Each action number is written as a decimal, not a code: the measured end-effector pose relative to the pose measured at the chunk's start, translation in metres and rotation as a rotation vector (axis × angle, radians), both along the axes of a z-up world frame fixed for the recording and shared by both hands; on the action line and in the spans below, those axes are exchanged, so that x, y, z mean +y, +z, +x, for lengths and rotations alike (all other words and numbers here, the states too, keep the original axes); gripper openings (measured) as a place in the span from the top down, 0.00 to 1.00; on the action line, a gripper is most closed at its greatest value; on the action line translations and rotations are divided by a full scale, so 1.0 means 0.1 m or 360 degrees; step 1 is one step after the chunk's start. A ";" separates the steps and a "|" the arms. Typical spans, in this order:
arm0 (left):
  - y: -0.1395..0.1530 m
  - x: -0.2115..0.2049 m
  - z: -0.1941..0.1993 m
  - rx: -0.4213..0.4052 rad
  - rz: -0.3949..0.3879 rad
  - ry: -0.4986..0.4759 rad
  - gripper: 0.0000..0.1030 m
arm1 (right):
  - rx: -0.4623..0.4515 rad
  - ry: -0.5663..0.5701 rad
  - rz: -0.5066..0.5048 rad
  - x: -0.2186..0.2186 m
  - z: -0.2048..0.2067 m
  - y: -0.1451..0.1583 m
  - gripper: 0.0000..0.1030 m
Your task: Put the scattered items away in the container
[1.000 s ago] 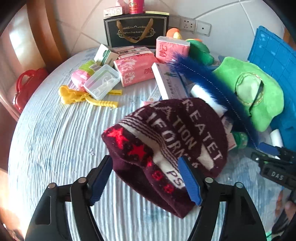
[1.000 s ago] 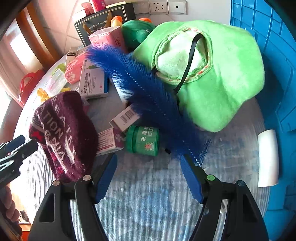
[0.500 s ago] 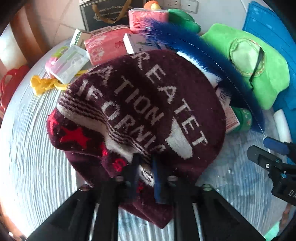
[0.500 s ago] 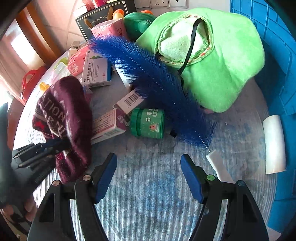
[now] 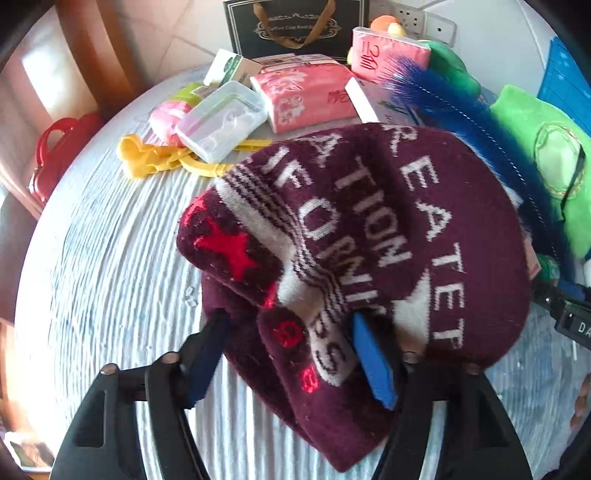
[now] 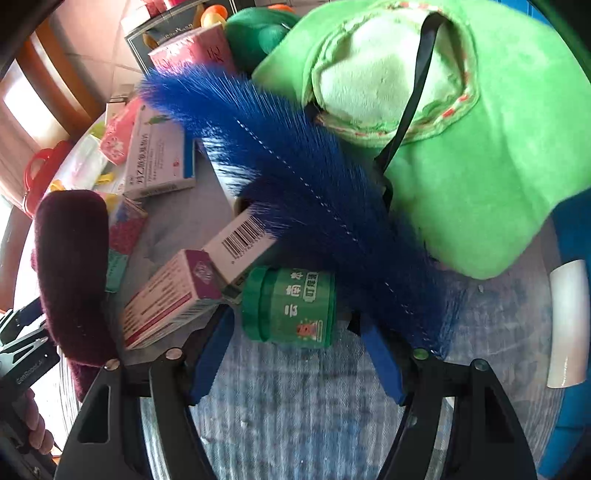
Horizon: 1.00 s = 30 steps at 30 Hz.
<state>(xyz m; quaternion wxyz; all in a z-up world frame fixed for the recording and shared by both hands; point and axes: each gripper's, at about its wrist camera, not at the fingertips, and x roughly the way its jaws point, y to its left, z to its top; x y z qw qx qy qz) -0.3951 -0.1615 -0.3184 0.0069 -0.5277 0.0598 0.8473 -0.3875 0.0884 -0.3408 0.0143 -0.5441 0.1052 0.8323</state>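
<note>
Beanie (image 5: pixel 369 236), one, maroon w/ white lettering, lies on the table (image 5: pixel 92 258) right in front of my left gripper (image 5: pixel 291 354). Its fingers are spread wide w/ the beanie's lower fold bunched between them; can't tell if either pad presses it. Beyond it: two pink tissue packs (image 5: pixel 306 96), one clear box (image 5: pixel 221 120), one yellow clip (image 5: pixel 155 158), one black gift bag (image 5: pixel 291 26).

My right gripper (image 6: pixel 295 350) sits low over the table, fingers wide apart, holding nothing. One green jar (image 6: pixel 291 306) lies on its side between the tips. One blue feather brush (image 6: pixel 295 173) slants across, overlapping one green cap (image 6: pixel 461 147). Two small boxes (image 6: pixel 173 295) lean beside the jar. Blue container (image 6: pixel 576 229) at far right.
</note>
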 end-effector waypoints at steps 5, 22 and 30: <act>-0.13 0.01 -0.07 -0.0027 0.0144 0.0001 0.54 | 0.0008 0.0005 0.0001 -0.04 0.05 -0.01 0.54; 1.12 -0.03 0.24 0.0442 0.0122 -0.0133 0.87 | 0.0233 0.0007 0.0004 -0.24 0.43 0.70 0.58; 1.62 -0.05 0.45 0.0585 0.0150 -0.0204 0.87 | 0.0396 0.0001 0.0049 -0.36 0.63 1.26 0.58</act>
